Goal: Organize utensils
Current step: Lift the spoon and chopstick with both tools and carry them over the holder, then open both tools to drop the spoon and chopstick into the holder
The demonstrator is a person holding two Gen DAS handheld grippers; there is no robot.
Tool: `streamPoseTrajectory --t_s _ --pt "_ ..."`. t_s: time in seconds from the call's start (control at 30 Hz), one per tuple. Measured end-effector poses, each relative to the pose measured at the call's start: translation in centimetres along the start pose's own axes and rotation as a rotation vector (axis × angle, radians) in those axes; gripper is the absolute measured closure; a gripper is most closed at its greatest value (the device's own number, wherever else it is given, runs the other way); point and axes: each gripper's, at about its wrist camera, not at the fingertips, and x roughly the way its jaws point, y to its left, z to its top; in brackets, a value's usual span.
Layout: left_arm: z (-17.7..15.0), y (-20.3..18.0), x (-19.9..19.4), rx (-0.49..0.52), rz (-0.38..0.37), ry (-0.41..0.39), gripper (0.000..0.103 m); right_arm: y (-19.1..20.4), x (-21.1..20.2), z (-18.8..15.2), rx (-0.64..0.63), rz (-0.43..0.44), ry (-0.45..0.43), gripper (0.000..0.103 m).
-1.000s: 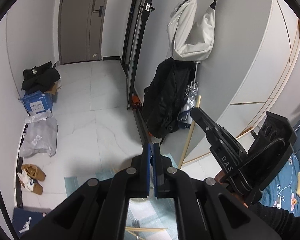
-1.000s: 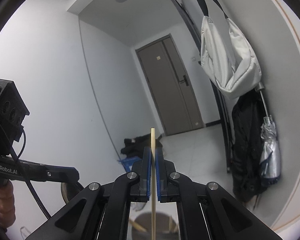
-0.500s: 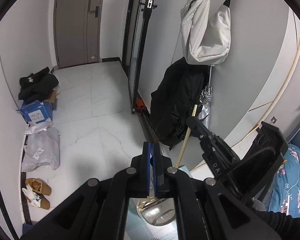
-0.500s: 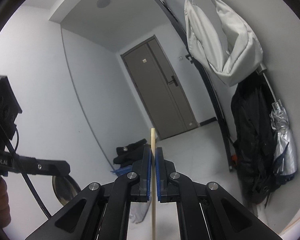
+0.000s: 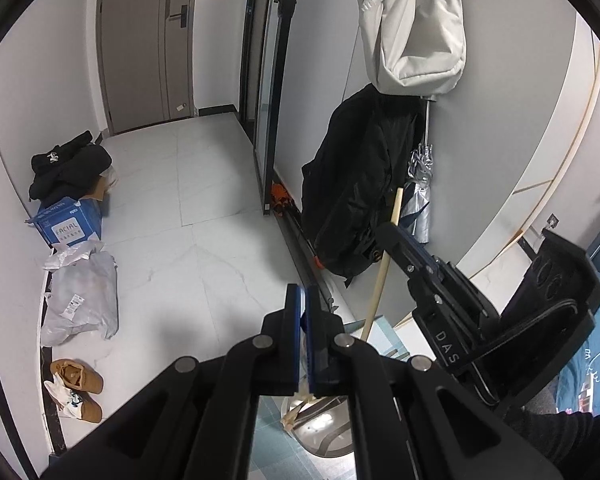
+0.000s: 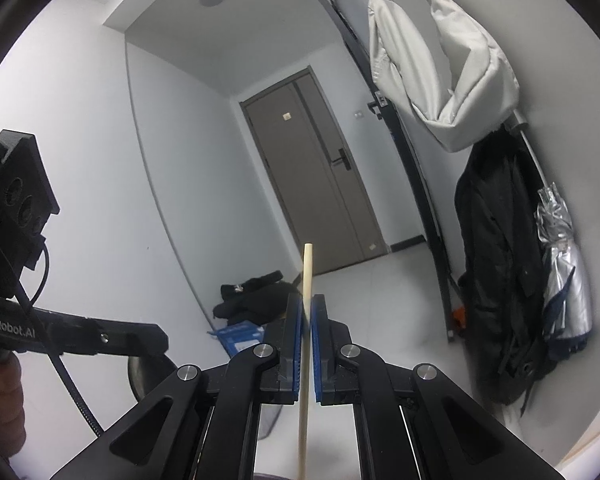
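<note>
Right tool [image 6: 306, 344] is clamped on a wooden chopstick [image 6: 305, 336], which stands near upright between the blue pads and sticks out above the tips. In the left wrist view the same chopstick [image 5: 382, 276] angles down from the right tool [image 5: 392, 236] toward the steel utensil holder [image 5: 320, 424], lower end hidden behind the left tool. Left tool [image 5: 301, 312] is closed with pads together, nothing between them. The holder sits directly below the left tool on a blue-checked surface, with pale wooden pieces leaning inside. Blue patterned fabric [image 5: 592, 368] shows at the right edge. Further out on the white tile floor [image 5: 204, 240]: brown shoes [image 5: 78, 388], a grey plastic bag [image 5: 82, 296], a blue box [image 5: 70, 224] with black clothing [image 5: 68, 162] on top. A black coat [image 5: 352, 196], a folded umbrella [image 5: 420, 188] and a white bag [image 5: 416, 28] hang on the right wall. A dark door [image 6: 312, 168] closes the far end of the hallway.
</note>
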Motion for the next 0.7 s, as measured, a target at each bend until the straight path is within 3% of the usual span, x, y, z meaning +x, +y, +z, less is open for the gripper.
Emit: streamPoseTrajectory --t_s 0.37,0.7 --pt "-1.2 -0.7 0.2 0.019 0.018 0.008 0.103 0.5 -1.8 -1.6 -0.07 0.046 0.035 0.099" --pt "-2.9 -1.2 1.2 0.008 0.015 0.039 0.103 1.4 -3.2 -4.1 -0.181 0.146 0.183 0.099"
